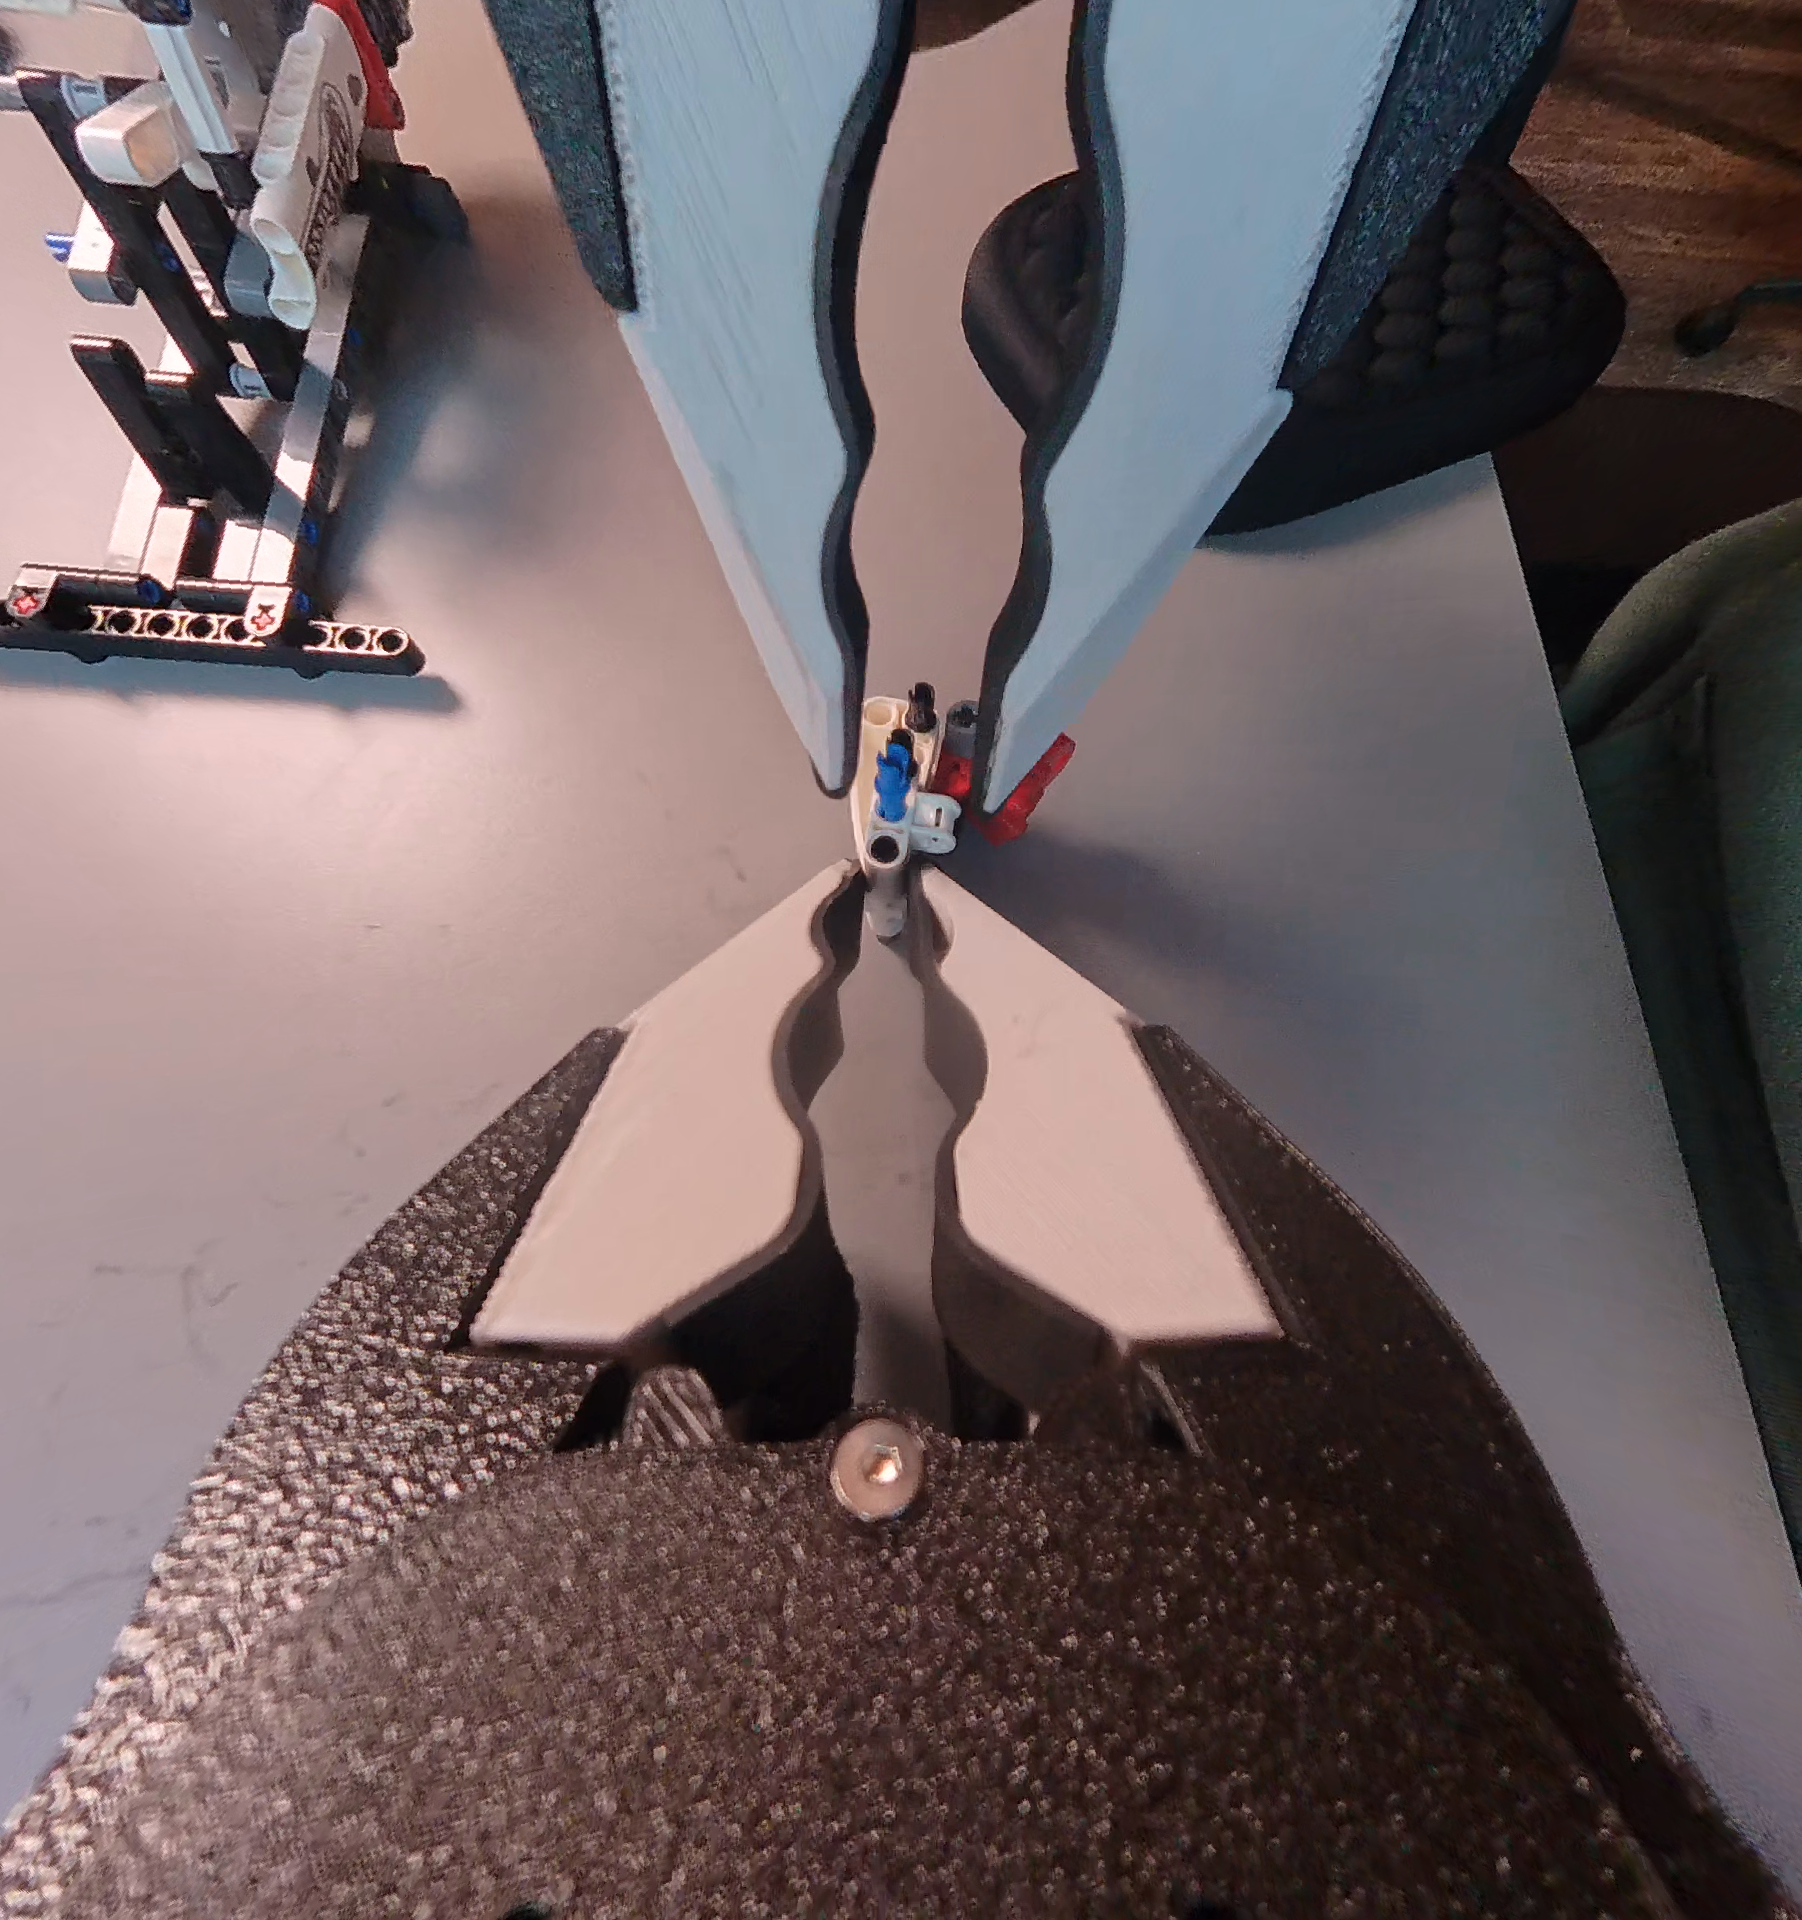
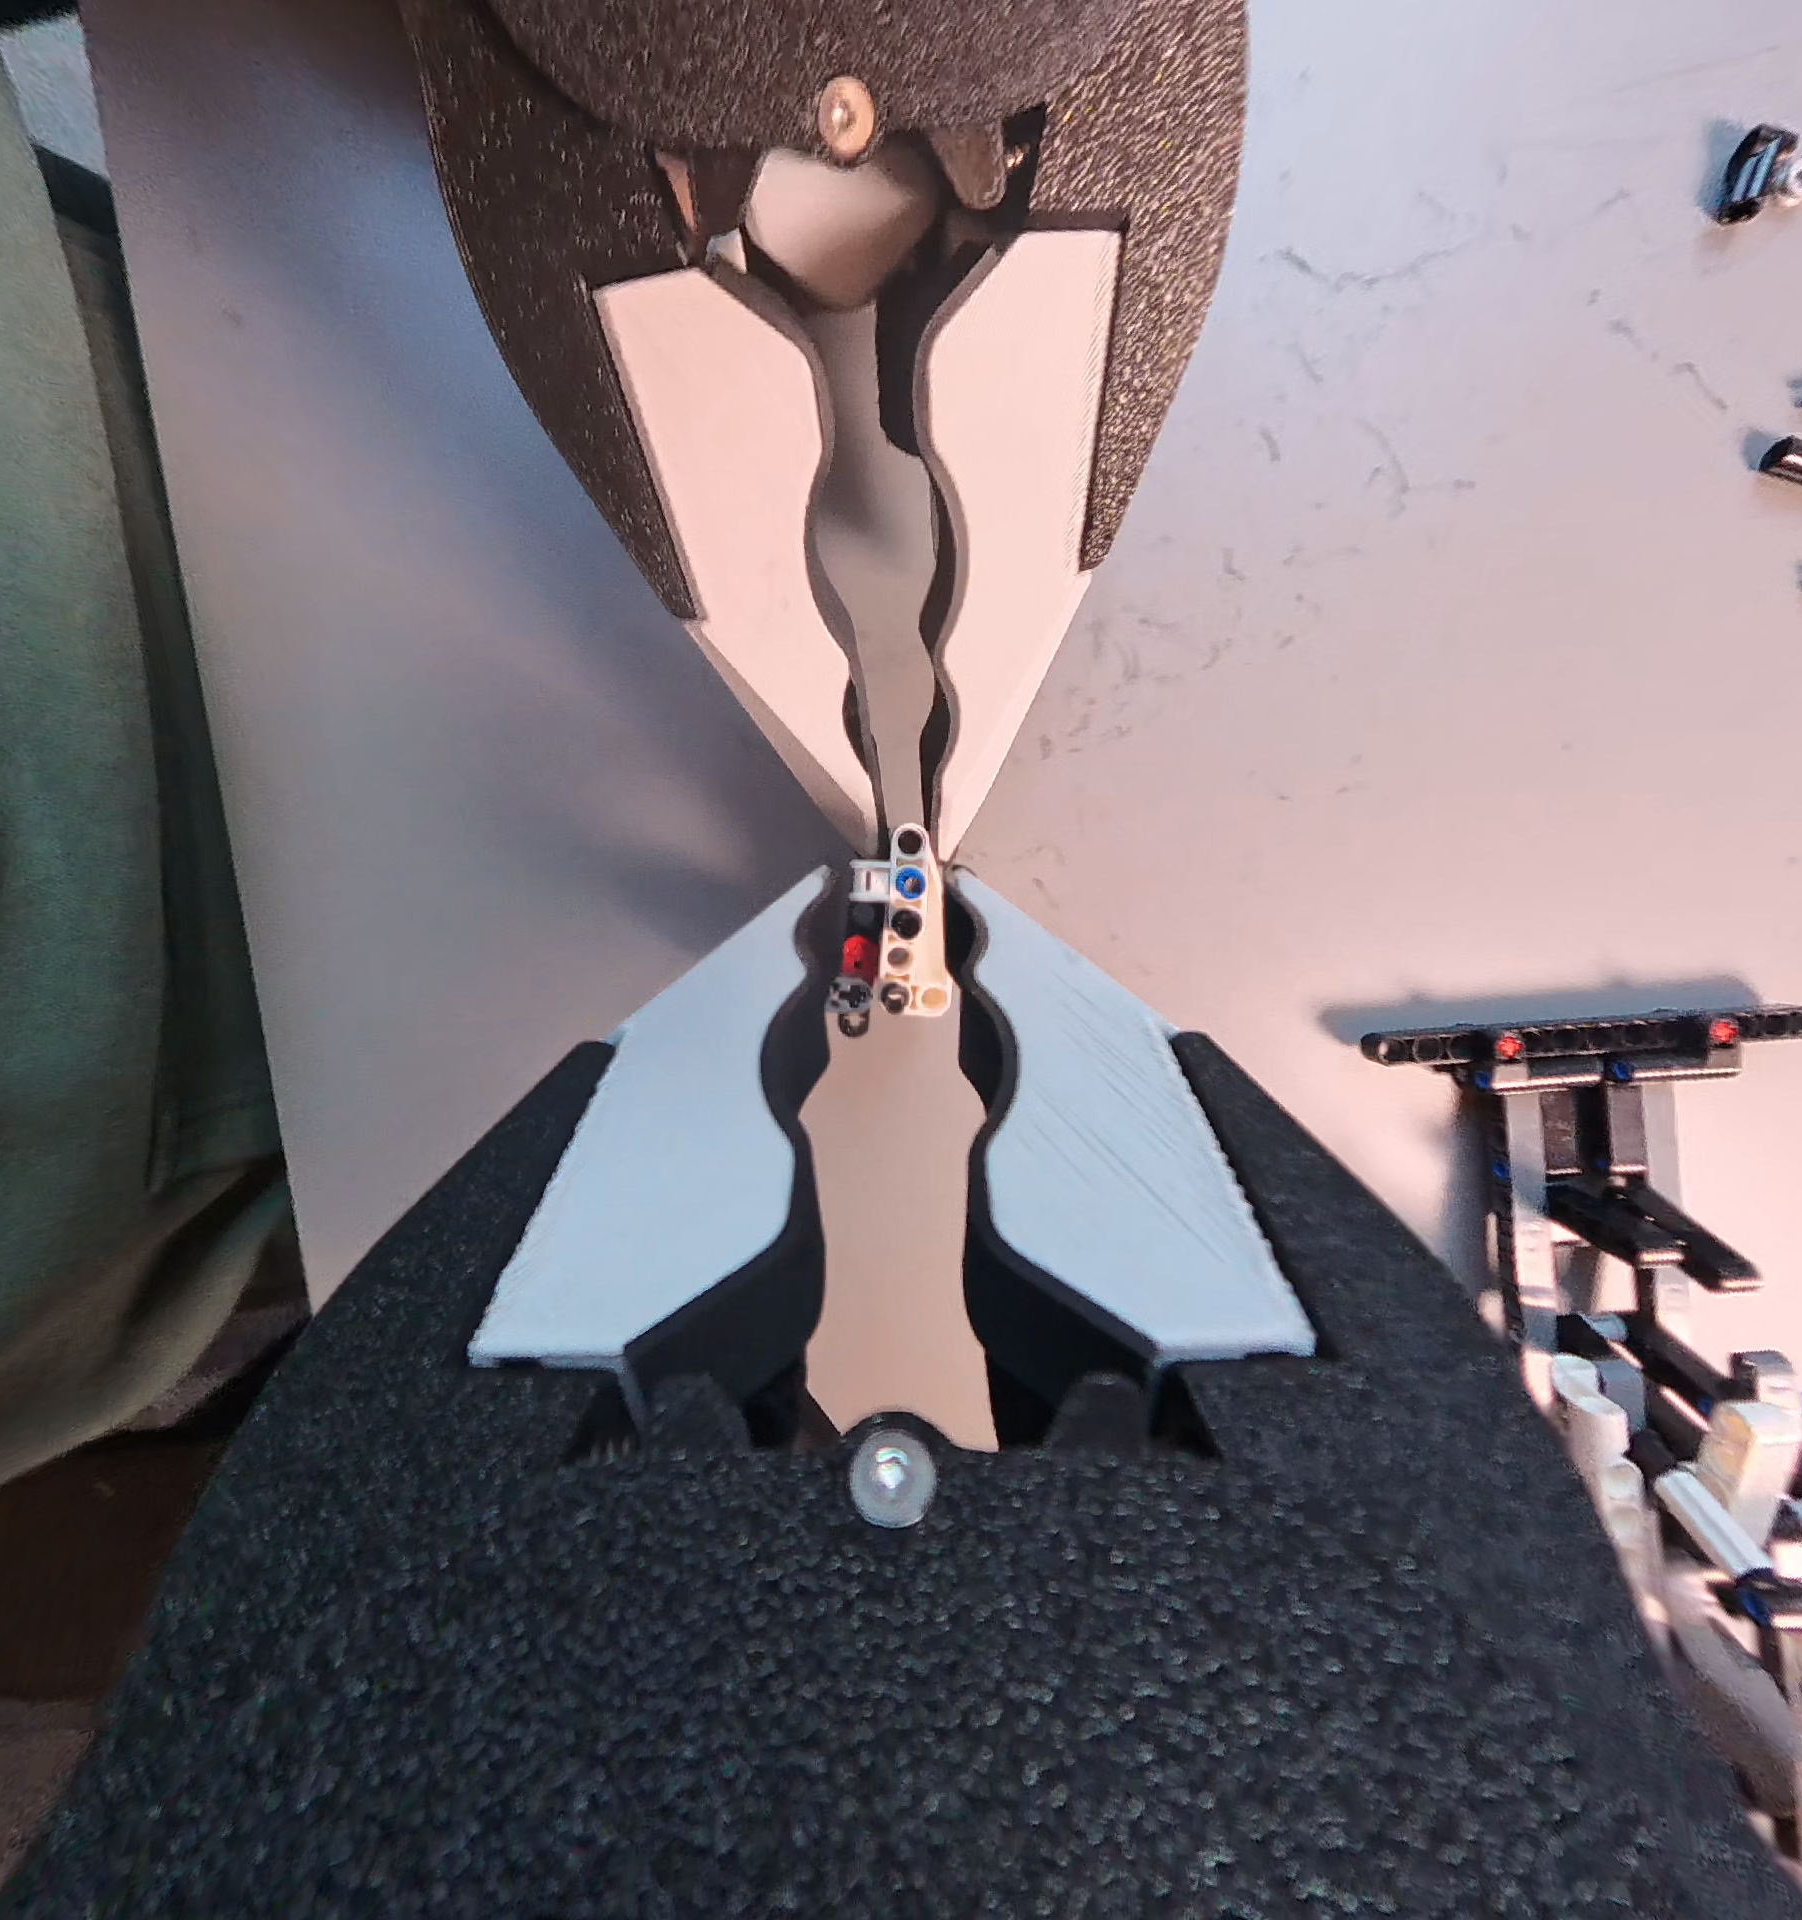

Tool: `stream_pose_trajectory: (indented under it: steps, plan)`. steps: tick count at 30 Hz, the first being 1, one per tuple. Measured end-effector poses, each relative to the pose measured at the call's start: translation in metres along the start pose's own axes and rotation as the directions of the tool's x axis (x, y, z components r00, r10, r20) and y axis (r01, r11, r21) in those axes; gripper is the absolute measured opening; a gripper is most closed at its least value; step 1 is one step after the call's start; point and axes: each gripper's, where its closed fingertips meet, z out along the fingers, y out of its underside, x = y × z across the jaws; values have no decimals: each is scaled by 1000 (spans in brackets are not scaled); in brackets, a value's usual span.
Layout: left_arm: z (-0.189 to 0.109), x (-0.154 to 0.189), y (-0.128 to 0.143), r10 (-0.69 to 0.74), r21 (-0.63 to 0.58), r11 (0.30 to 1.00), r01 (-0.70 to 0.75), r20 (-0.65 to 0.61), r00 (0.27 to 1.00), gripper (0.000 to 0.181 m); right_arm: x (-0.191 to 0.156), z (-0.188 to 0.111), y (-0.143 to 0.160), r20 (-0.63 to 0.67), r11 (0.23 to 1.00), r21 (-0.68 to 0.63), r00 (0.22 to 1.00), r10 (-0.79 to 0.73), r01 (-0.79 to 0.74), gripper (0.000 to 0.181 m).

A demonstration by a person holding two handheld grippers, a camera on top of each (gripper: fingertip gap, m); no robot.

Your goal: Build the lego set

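- Both claws meet tip to tip over the tabletop point(image 1: 461, 1039), sharing one small subassembly point(image 1: 902, 790) held clear of the surface.
- Left claw point(image 1: 889, 894) is nearly closed, pinching the grey end of the subassembly; judged to be steadying it.
- Right claw point(image 2: 892, 961) is narrowed onto the white beam and the red and grey bits beside it, from the opposite side; the two-sided hold looks meant for pressing parts together in mid-air.
- A blue pin and black pins stick out of the white beam, so more joining seems due.
- Main model point(image 1: 222, 343) sits on the tabletop well apart, out of the way.
- Loose parts point(image 2: 1801, 436) lie scattered at the far right, spread for picking.
- Writing: the model's white panel carries a printed patch, too blurred to read. No brand marks visible on the claws.
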Motion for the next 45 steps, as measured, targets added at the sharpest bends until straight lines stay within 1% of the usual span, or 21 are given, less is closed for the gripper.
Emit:
stream_pose_trajectory:
  steps: [2,4,7,11,15,21,25,26,28,30,33,37,39,40,42,45]
  plan:
    - [0,0,0,2,-1,1000,-2,-1,1000,8,0,1,2,-3,999,-22,1000,-27,27,12]
    - [0,0,0,13,-4,1000,-13,6,1000,8,1,1,1,2,999,-26,1000,-18,18,8]
    - [0,-1,0,9,-3,1000,-9,8,1000,8,2,-3,-4,11,1000,-18,1000,-7,7,11]
    - [0,-2,0,2,-2,1000,-2,7,1000,8,5,-1,0,-13,996,-70,998,-56,54,5]
    - [0,-1,0,-2,0,1000,2,0,1000,8,2,-1,1,13,994,-88,997,-71,71,4]
    - [0,-1,0,-5,4,1000,5,1,1000,8,2,-1,3,26,952,-234,980,-197,197,3]
    - [0,0,0,-9,5,1000,9,2,1000,7,1,0,2,43,930,-276,970,-239,241,2]
    - [0,0,1,-13,8,1000,13,-1,1000,7,1,3,1,42,933,-266,970,-240,242,0]
    - [-1,1,0,-44,19,999,45,-23,999,7,-1,5,5,54,938,-263,974,-220,226,2]
    - [0,1,0,-34,15,999,34,-13,999,7,-1,5,5,46,938,-262,973,-224,229,2]
    - [0,1,0,-51,18,999,52,-28,998,8,0,5,5,37,955,-239,984,-173,177,3]
    - [0,-1,0,-50,14,999,51,-22,998,8,4,4,3,-10,988,-127,996,-93,91,4]
    - [0,-1,0,-60,16,998,61,-30,998,8,3,2,1,-23,994,-85,997,-75,73,10]
    - [0,-1,0,-63,16,998,64,-31,998,8,2,1,0,-21,996,-72,998,-58,56,8]
    - [0,-1,0,-64,17,998,65,-33,997,8,4,2,0,-36,996,-72,998,-59,56,4]
    - [0,0,0,-60,14,998,61,-30,998,8,3,1,0,-26,995,-88,998,-55,52,4]
